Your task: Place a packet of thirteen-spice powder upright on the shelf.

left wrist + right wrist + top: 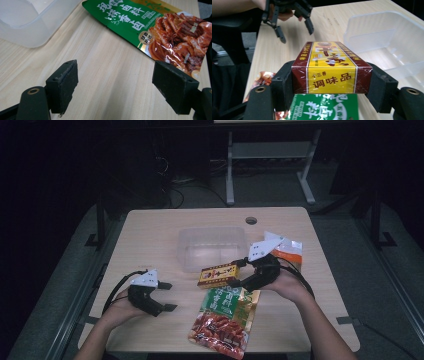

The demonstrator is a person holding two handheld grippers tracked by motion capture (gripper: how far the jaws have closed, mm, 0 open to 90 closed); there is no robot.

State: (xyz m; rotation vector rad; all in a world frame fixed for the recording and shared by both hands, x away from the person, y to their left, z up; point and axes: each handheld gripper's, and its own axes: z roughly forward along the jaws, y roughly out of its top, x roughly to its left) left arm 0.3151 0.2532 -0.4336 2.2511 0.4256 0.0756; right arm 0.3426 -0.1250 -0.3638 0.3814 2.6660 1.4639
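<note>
1. Right up close in the right gripper view, my right gripper (332,85) clamps the yellow-and-maroon seasoning box (331,67) by its two long sides, lifted off the table.
2. From the high view, that box sits at centre frame, just below the clear plastic tub (212,248).
3. Green spice pouch (225,321) lies flat, lower centre.
4. My left gripper (167,296) hovers lower left, jaws spread wide, grasping nothing.
</note>
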